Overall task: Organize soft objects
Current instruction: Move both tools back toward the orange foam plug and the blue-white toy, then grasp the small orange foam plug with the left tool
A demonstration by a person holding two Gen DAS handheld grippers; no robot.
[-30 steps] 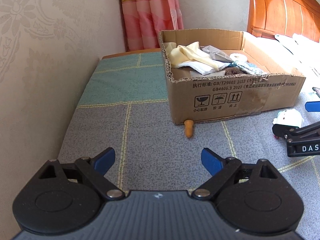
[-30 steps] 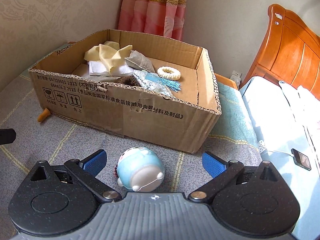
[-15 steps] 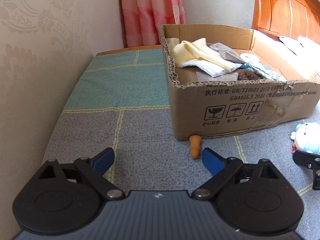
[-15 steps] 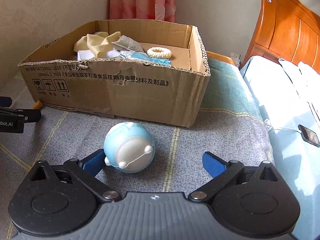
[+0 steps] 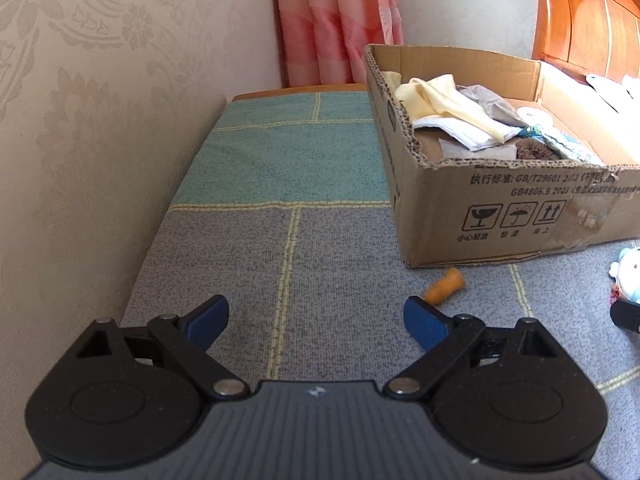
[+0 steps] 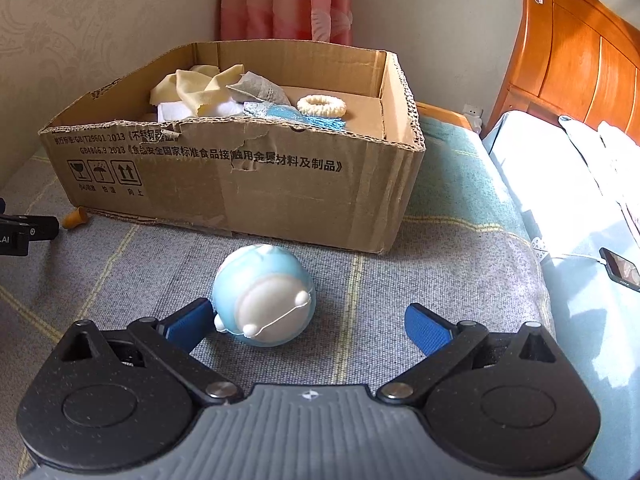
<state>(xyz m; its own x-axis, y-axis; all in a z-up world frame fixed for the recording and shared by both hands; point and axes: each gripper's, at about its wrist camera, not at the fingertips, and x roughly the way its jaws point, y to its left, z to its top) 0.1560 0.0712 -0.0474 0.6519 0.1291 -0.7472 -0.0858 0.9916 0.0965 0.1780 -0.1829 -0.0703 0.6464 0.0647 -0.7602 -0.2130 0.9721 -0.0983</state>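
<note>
A round blue and white soft toy (image 6: 265, 295) lies on the grey blanket in front of a cardboard box (image 6: 248, 184). My right gripper (image 6: 310, 322) is open, with the toy just ahead of its left finger (image 6: 188, 322). The toy also shows at the right edge of the left wrist view (image 5: 628, 276). My left gripper (image 5: 316, 320) is open and empty over the blanket, left of the box (image 5: 500, 216). A small orange object (image 5: 444, 280) lies by the box's front corner, just past the left gripper's right finger. The box holds several cloths (image 6: 200, 92) and a cream ring (image 6: 322, 105).
A patterned wall (image 5: 80, 140) runs along the blanket's left side. A pink curtain (image 5: 336, 20) hangs behind. A wooden headboard (image 6: 580, 52) and white bedding (image 6: 560, 184) lie to the right, with a phone (image 6: 620, 270) on the bedding.
My left gripper has shifted left and drawn nearer the box corner and orange object. My right gripper has moved back and right, so the toy now sits toward its left finger.
</note>
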